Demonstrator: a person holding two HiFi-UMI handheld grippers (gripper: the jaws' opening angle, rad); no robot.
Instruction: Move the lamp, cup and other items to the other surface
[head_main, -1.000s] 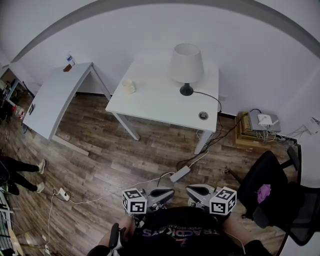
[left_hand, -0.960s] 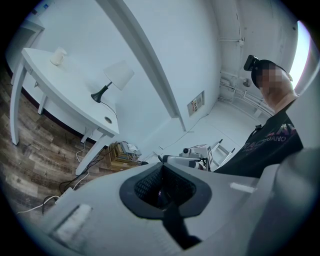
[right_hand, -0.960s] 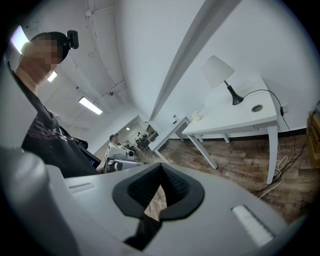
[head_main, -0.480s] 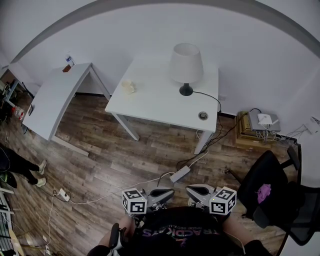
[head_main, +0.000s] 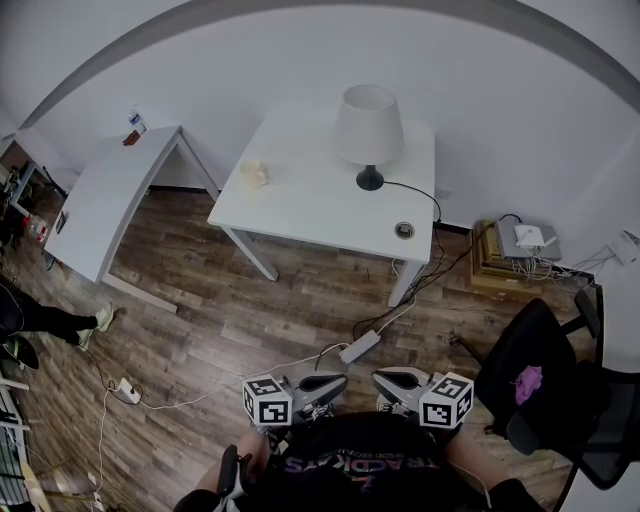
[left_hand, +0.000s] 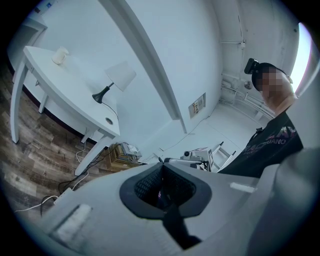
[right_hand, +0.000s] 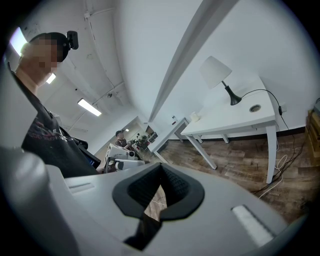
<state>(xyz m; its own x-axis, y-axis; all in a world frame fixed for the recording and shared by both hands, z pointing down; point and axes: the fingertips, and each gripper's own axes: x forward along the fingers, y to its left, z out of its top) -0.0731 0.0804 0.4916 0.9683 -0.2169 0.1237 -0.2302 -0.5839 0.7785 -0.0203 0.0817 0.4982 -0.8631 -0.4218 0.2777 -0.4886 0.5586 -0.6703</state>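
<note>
Head view has the lamp (head_main: 368, 135) standing upright toward the back right corner of the white surface (head_main: 310, 215). Shade's on top and base is down, so its long axis runs straight up. The cup (head_main: 254, 175) sits by the left edge, well apart from it. Both are way across the floor (head_main: 250, 300) from the claws, which are tucked in close to the person's chest. Left claw (left_hand: 163, 164) is closed on nothing, right claw (right_hand: 161, 165) same deal. Lamp's roughly dead ahead, a touch nearer the right claw I'd say, and the cup is over on the left claw's side. The other surface (head_main: 105, 195) is off to the left.
</note>
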